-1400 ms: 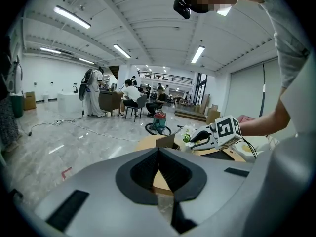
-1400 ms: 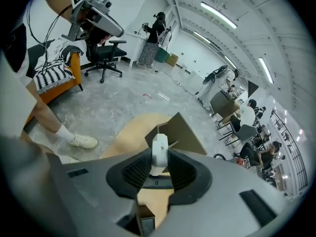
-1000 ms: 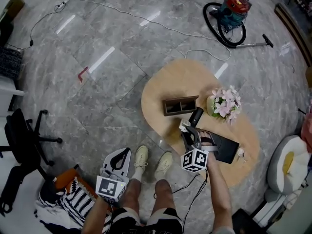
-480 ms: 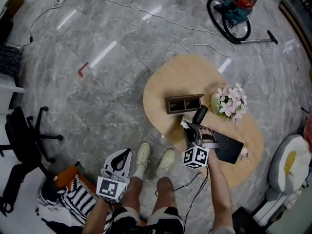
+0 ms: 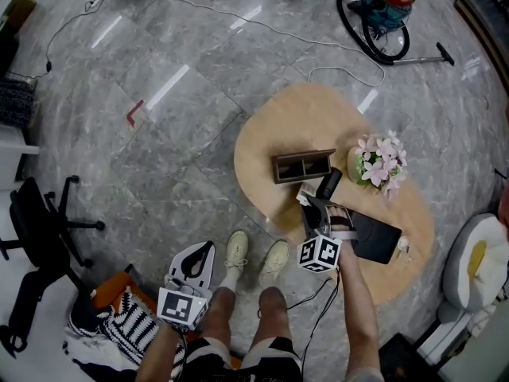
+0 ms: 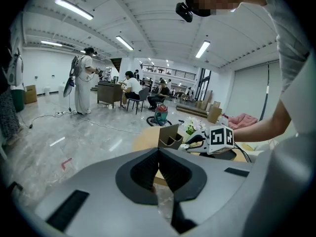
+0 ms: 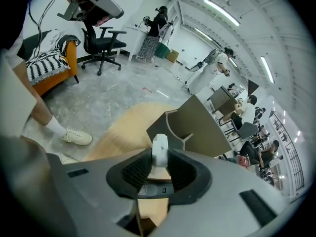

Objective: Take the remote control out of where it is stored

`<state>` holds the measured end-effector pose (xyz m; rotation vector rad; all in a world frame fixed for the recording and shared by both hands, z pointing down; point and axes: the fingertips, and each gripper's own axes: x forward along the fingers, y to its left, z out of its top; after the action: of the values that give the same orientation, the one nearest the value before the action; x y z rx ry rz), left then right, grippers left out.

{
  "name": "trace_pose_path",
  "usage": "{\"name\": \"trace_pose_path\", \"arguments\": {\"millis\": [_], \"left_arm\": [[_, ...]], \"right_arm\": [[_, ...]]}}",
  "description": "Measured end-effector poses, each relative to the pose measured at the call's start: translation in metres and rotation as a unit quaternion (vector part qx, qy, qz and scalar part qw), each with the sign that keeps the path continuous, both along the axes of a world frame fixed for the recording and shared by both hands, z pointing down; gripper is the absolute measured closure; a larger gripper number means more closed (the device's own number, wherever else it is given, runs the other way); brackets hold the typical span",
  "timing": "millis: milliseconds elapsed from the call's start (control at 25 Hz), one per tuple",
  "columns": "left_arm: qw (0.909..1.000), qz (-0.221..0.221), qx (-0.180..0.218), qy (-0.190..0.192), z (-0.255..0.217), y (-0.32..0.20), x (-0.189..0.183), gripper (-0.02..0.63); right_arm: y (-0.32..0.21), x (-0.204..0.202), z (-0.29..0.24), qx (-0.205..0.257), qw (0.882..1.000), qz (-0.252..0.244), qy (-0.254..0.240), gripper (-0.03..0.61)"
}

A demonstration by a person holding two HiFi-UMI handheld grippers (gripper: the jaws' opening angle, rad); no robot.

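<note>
My right tongs clamp the white remote control, held clear of its brown holder and just beside it, toward the table's near edge. I judge the extraction done; only setting it down remains. My left tongs hang closed and empty.

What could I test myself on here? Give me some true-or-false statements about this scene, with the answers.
1. The right gripper grips a white remote. True.
2. The left gripper holds something too. False: its jaws are together with nothing between them.
3. Pink flowers stand on the wooden table, beside the brown box. True.
4. The vacuum cleaner sits on the table. False: it stands on the floor beyond the table.
</note>
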<state>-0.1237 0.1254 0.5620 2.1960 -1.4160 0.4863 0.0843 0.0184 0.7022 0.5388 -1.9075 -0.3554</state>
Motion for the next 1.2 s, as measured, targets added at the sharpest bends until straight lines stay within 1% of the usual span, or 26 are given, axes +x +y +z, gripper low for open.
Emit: {"name": "trace_pose_path", "arguments": {"millis": [240,640,1200], "left_arm": [[1.0000,0.001,-0.001,0.006,0.003,0.002,0.001,0.606],[0.9999,0.010,-0.005,0.010,0.007,0.008,0.005,0.606],[0.9997,0.022,-0.010,0.009,0.009,0.011,0.000,0.606]], "right_arm": [[0.008,0.006,0.004,-0.002,1.000,0.002,0.010,0.472],[0.030,0.013,0.022,-0.004,0.999,-0.005,0.042,0.477],[0.043,0.007,0.038,-0.006,0.997,-0.013,0.074,0.476]]}}
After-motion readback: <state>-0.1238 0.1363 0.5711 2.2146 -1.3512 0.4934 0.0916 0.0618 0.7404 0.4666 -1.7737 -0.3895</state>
